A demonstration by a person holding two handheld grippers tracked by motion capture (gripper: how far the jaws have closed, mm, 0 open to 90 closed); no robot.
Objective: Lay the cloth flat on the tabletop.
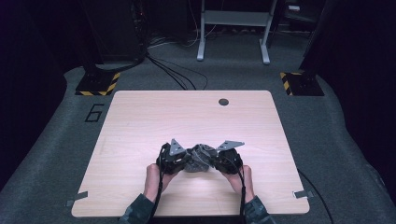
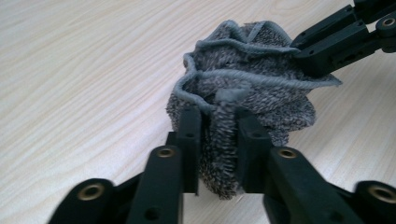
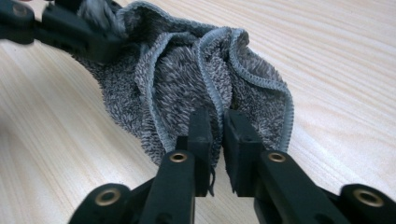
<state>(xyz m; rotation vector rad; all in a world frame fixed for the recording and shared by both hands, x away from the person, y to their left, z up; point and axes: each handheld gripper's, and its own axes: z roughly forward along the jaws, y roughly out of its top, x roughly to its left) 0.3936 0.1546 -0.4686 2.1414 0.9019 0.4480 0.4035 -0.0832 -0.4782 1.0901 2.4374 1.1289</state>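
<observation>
A crumpled grey terry cloth [image 1: 199,157] with a stitched grey hem sits bunched on the wooden table [image 1: 140,121], near its front middle, between my two grippers. My left gripper [image 2: 219,119] is shut on a fold of the cloth [image 2: 247,88]; the other gripper's black jaws reach into that view at the top right. My right gripper [image 3: 217,123] is shut on a hemmed fold of the cloth [image 3: 187,74] from the opposite side. In the high view the left gripper [image 1: 185,156] and right gripper [image 1: 211,157] face each other, close together, each held by a hand.
A dark round hole [image 1: 223,101] marks the table's far side. Beyond the table lie grey carpet, black cables [image 1: 177,74], a white frame [image 1: 233,28] and two yellow-black striped feet [image 1: 98,84]. Bare wood surrounds the cloth on all sides.
</observation>
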